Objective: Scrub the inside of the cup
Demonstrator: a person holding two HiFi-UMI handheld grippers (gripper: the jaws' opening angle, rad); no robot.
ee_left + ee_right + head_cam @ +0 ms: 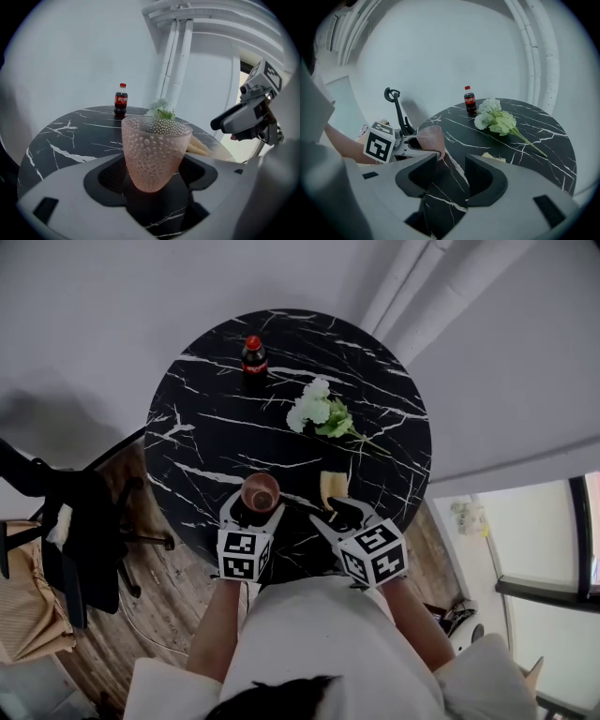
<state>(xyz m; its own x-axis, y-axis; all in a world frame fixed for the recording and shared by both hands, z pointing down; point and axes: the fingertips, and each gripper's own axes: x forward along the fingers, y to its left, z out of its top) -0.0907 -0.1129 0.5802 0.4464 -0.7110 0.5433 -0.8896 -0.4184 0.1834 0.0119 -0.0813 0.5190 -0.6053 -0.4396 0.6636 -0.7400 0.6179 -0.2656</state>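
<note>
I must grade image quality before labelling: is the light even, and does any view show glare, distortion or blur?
Head view: soft, even light, no glare on the table; only the window at right is bright. Left gripper view: strong fisheye, black corners, yet the cup is sharp. Right gripper view: same black rim, and the wall pipes bend.

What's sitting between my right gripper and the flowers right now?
A yellow sponge lies on the table between the open right gripper and the flowers, clearest in the head view. The left gripper holds the cup.
</note>
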